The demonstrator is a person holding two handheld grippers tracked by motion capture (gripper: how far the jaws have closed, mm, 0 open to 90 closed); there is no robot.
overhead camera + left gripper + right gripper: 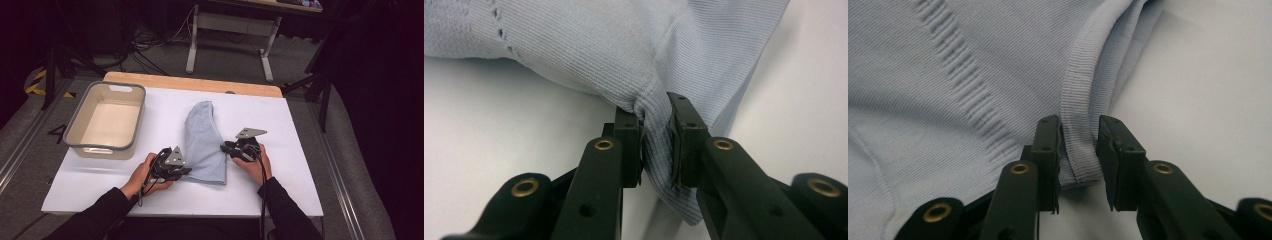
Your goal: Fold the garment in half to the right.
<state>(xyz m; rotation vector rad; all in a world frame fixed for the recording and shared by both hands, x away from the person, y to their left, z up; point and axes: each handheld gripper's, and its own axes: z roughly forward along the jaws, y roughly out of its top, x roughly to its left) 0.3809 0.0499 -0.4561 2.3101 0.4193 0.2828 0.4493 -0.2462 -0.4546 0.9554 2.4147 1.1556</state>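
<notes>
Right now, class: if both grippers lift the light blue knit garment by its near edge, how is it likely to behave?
The garment will probably droop: its cloth bunches between the left gripper jaws. It seems light, being thin ribbed knit. It may slip from the right gripper, where the hem looks loosely held.

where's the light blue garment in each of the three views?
High view: light blue garment at table centre, between left gripper and right gripper.
Left gripper view: top, bunched edge pinched in the jaws.
Right gripper view: left and top, hem between the jaws.
Shared landmark: white table cover.
</notes>
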